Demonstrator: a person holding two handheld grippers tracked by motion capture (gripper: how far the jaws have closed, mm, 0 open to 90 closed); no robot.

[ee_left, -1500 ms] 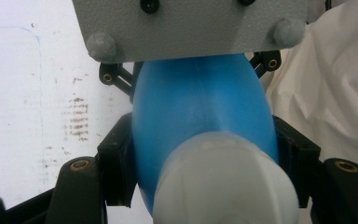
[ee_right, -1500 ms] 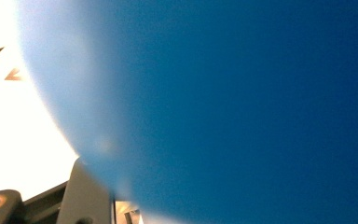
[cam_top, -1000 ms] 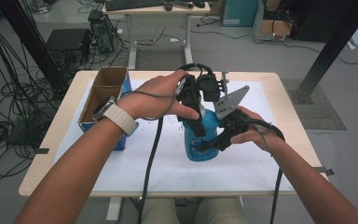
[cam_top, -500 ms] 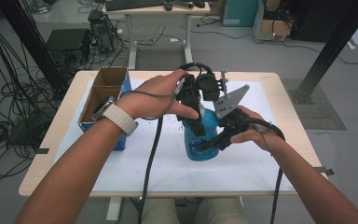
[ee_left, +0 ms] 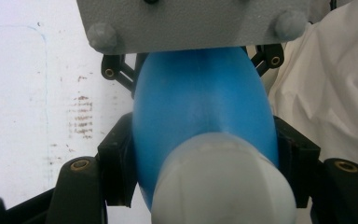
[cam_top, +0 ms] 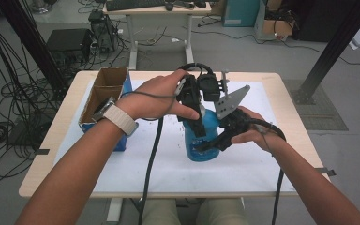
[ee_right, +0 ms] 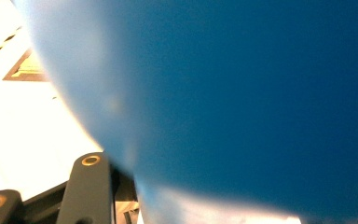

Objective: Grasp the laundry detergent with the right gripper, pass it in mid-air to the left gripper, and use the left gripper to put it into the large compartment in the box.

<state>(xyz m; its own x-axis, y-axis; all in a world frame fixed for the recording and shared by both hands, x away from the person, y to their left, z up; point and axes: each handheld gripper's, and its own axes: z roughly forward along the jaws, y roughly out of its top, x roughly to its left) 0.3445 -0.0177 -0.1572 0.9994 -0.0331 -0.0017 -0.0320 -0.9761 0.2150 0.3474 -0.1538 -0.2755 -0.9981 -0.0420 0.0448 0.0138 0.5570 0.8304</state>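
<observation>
So basically nothing has moved over the last second: the blue plastic bottle with the pale rounded cap (cam_top: 201,140) sits upright in the same spot, middle of the white-covered surface (cam_top: 136,168), a bit toward the near edge. The left tongs (cam_top: 198,123) come down from above and are clamped on its upper part; the left gripper view shows both black pads squeezing the blue sides (ee_left: 200,116). The right tongs (cam_top: 211,143) are clamped on the lower body from the right. Looks to me like a steady two-handed hold, maybe ahead of opening the cap. The open cardboard box (cam_top: 101,96) sits untouched at the far left.
</observation>
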